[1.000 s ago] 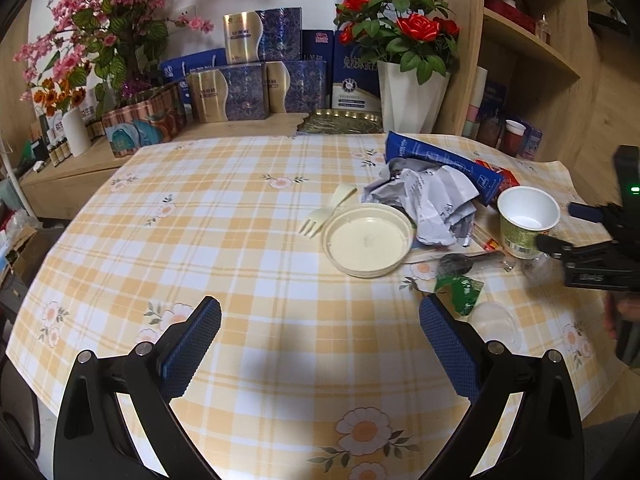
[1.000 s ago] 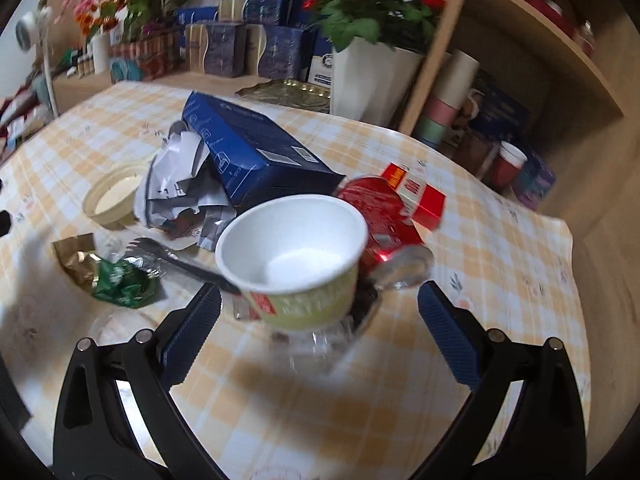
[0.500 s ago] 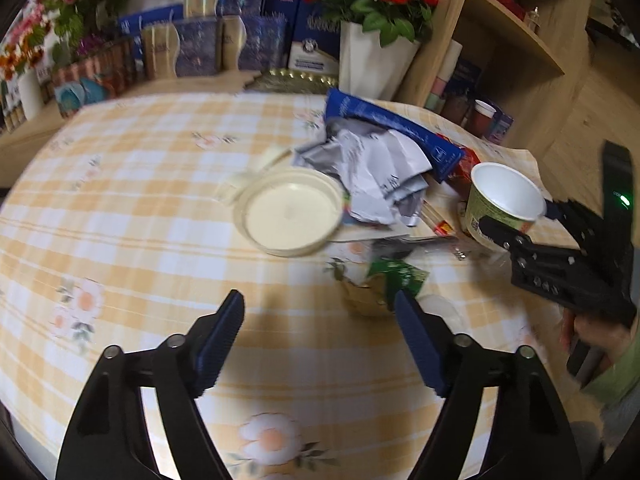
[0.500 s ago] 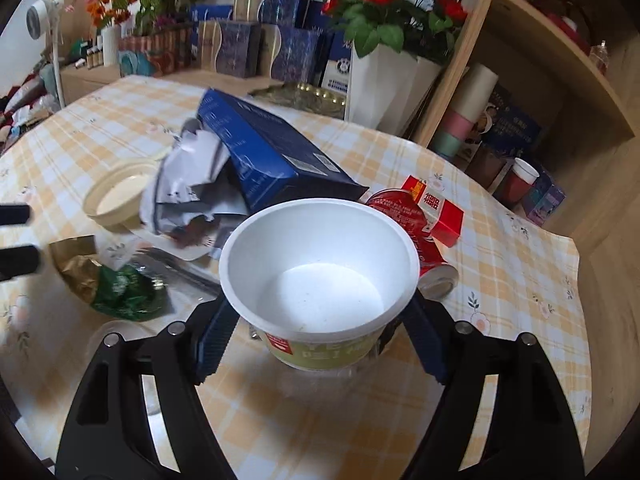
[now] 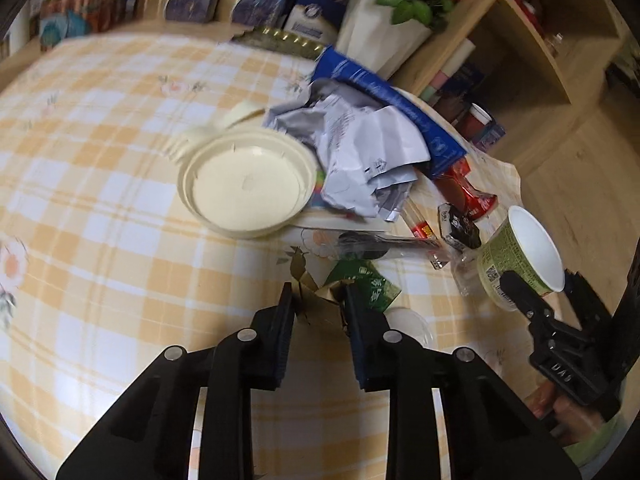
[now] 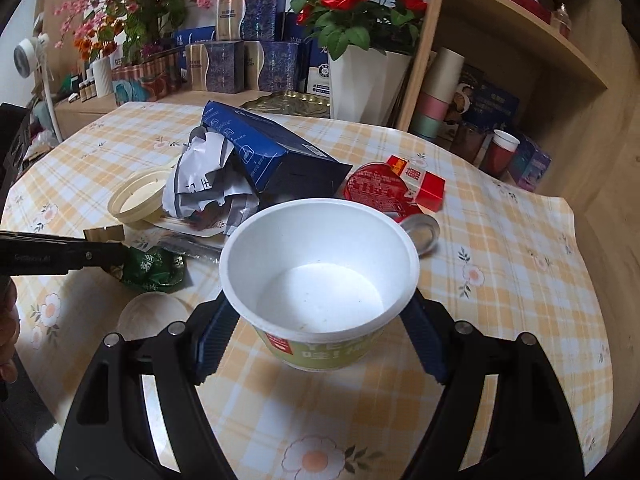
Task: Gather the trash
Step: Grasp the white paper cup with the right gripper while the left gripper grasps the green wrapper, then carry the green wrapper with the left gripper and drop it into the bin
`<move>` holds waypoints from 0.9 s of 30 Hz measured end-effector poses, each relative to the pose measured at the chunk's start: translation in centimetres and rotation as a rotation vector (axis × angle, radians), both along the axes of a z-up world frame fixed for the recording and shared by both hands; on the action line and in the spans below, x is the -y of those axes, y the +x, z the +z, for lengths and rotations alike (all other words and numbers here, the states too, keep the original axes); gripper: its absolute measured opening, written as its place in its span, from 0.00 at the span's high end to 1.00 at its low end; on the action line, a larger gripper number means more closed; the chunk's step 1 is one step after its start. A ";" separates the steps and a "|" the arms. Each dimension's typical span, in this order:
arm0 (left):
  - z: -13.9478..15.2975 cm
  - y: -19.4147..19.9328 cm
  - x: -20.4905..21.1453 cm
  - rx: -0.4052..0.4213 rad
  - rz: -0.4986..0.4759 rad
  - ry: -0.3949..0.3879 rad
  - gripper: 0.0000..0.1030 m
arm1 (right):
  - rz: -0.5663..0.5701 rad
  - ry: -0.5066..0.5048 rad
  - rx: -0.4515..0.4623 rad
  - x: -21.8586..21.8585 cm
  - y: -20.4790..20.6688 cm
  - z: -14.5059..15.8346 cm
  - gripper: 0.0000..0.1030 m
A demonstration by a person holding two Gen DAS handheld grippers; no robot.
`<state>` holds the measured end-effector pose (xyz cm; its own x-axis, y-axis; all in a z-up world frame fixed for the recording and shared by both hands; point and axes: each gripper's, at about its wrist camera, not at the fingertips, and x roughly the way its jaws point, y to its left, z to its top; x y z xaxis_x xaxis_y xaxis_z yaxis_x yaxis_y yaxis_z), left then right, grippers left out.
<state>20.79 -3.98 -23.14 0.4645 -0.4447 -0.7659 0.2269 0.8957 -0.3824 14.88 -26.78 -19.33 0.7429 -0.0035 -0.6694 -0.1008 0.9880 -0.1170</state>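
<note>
My right gripper (image 6: 320, 320) is shut on a white-and-green paper cup (image 6: 320, 280), held upright above the table; the cup also shows in the left wrist view (image 5: 520, 256). My left gripper (image 5: 318, 300) is shut on a crumpled green-and-gold wrapper (image 5: 360, 284), also seen in the right wrist view (image 6: 152, 268). Trash lies on the checked tablecloth: a cream lid (image 5: 248, 188), crumpled grey paper (image 5: 360, 152), a blue box (image 6: 264, 152), a red foil lid (image 6: 376, 188), a black fork (image 5: 384, 240).
A red pack (image 6: 424, 188) and a small metal lid (image 6: 420, 232) lie behind the cup. A clear plastic lid (image 6: 148, 316) lies at front left. A white vase of red roses (image 6: 364, 76), gift boxes and a wooden shelf (image 6: 520, 40) stand behind the table.
My left gripper moved right to the wrapper and closed on it. My right gripper closed on the cup and lifted it.
</note>
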 end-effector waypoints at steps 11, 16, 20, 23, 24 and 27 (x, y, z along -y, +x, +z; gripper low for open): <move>4.3 -2.1 -2.7 0.111 -0.014 0.060 0.78 | -0.031 0.067 0.013 0.1 -3.1 0.8 0.26; 6.5 -3.5 -3.9 0.144 -0.032 0.105 0.78 | -0.048 0.112 0.011 0.2 -5.2 0.9 0.26; 8.0 -6.3 -4.6 0.171 -0.052 0.138 0.78 | -0.055 0.165 0.013 0.3 -7.2 1.3 0.26; 8.6 -8.6 -4.7 0.181 -0.077 0.151 0.78 | -0.052 0.195 0.015 0.4 -8.8 1.7 0.26; 8.8 -9.5 -4.7 0.186 -0.087 0.157 0.78 | -0.052 0.197 0.016 0.3 -9.2 1.8 0.26; 9.1 -11.9 -4.5 0.192 -0.118 0.163 0.78 | -0.050 0.199 0.021 0.1 -10.9 2.2 0.26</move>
